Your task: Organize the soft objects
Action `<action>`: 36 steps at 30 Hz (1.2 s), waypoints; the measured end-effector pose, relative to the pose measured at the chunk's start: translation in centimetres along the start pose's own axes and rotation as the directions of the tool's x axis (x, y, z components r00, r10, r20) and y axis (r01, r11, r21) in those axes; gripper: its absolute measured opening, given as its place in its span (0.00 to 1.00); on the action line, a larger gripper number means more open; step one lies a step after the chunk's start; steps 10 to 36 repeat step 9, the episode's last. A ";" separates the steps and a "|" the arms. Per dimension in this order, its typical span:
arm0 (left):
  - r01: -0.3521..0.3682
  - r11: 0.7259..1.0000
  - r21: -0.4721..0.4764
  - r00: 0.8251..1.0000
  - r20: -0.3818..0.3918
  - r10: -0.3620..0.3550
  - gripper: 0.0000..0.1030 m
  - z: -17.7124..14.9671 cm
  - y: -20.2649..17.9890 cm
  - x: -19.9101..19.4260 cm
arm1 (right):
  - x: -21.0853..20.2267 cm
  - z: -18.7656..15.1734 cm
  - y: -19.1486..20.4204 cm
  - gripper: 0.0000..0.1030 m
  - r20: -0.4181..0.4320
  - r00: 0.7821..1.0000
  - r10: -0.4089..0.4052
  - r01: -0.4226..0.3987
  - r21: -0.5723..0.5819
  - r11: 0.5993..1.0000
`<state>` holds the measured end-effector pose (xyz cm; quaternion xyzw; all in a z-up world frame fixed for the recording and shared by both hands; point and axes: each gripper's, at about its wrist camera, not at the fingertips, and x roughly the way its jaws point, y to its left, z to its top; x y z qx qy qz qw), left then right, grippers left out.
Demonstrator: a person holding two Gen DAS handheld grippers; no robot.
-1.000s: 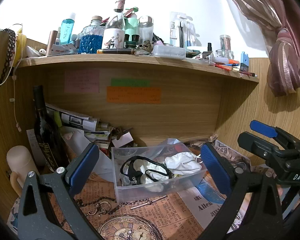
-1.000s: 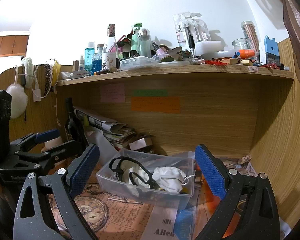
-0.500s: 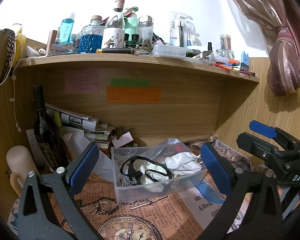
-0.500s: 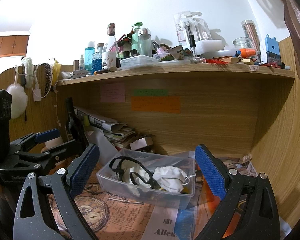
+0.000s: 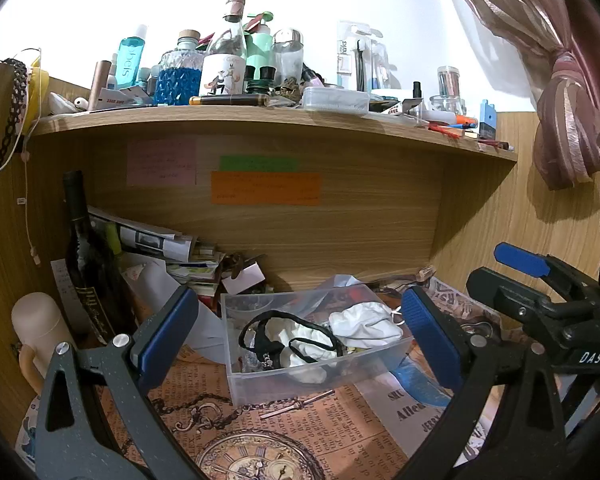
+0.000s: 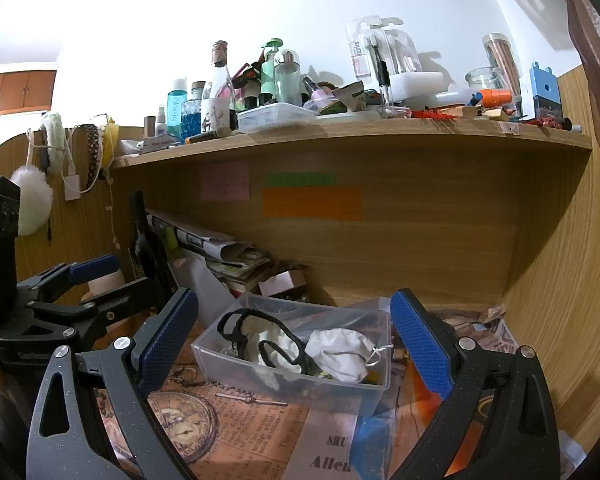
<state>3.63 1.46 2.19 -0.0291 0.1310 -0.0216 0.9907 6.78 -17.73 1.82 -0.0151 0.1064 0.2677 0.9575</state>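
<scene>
A clear plastic bin (image 5: 300, 380) (image 6: 284, 382) sits on the desk under the shelf. Inside it lie a white face mask (image 5: 366, 324) (image 6: 340, 354), a black elastic band (image 5: 288, 336) (image 6: 260, 338) and pale cloth (image 5: 296, 350). My left gripper (image 5: 300, 336) stands open just short of the bin, its blue pads wider apart than the bin. My right gripper (image 6: 294, 340) is open too, framing the bin from the right side. Neither holds anything. Each gripper shows at the edge of the other's view.
A dark wine bottle (image 5: 88, 264), a cream mug (image 5: 40, 332) and stacked papers (image 5: 160, 248) stand at the back left. Vintage-print paper (image 5: 260, 432) covers the desk. The shelf (image 5: 260, 114) above is crowded with bottles. A curtain (image 5: 560, 80) hangs at right.
</scene>
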 end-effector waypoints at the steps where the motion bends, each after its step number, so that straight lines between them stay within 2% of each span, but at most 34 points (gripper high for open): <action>1: -0.001 1.000 0.000 1.000 0.000 0.001 1.00 0.0 0.0 0.0 | 0.0 0.0 0.0 0.94 -0.001 1.000 -0.001 0.001 0.001 1.000; 7: 0.009 1.000 0.006 1.000 -0.005 -0.009 1.00 -0.1 -0.1 0.1 | 0.1 -0.2 0.0 0.95 -0.005 1.000 -0.007 0.007 0.005 1.000; 9: 0.012 1.000 0.006 1.000 -0.006 -0.012 1.00 -0.1 -0.1 0.1 | 0.2 -0.2 0.0 0.99 -0.006 1.000 -0.011 0.011 0.007 1.000; 36: 0.012 1.000 0.006 1.000 -0.006 -0.012 1.00 -0.1 -0.1 0.1 | 0.2 -0.2 0.0 0.99 -0.006 1.000 -0.011 0.011 0.007 1.000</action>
